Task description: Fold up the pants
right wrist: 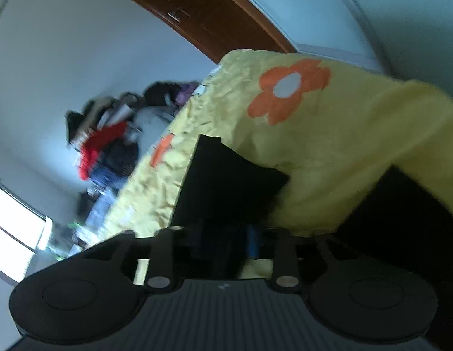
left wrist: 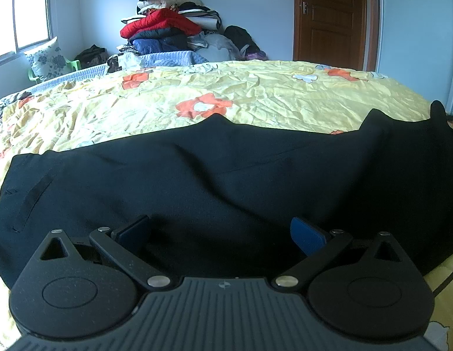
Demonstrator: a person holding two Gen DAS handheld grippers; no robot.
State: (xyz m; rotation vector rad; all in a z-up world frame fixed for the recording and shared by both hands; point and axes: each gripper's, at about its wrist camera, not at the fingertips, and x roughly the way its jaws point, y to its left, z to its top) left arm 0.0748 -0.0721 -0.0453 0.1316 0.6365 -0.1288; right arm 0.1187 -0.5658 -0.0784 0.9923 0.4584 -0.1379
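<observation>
Black pants (left wrist: pixel 226 175) lie spread across the yellow flowered bedsheet (left wrist: pixel 255 93), reaching from the left edge to the right edge of the left wrist view. My left gripper (left wrist: pixel 220 234) hovers low over their near side, jaws wide open, blue pads (left wrist: pixel 308 235) bare and nothing between them. The right wrist view is blurred and rolled over. There a flat end of the pants (right wrist: pixel 226 181) runs from the sheet (right wrist: pixel 328 152) down into my right gripper (right wrist: pixel 226 244). Its jaws stand a little apart with black cloth between them, and one blue pad (right wrist: pixel 252 242) shows clear of the cloth.
A tall pile of clothes and bedding (left wrist: pixel 168 26) sits beyond the bed's far side. A flowered pillow (left wrist: pixel 48 58) rests on a green chair under the window (left wrist: pixel 21 11). A brown door (left wrist: pixel 331 17) is at the back right. The bed's right edge (left wrist: pixel 416 99) falls off near the pants' end.
</observation>
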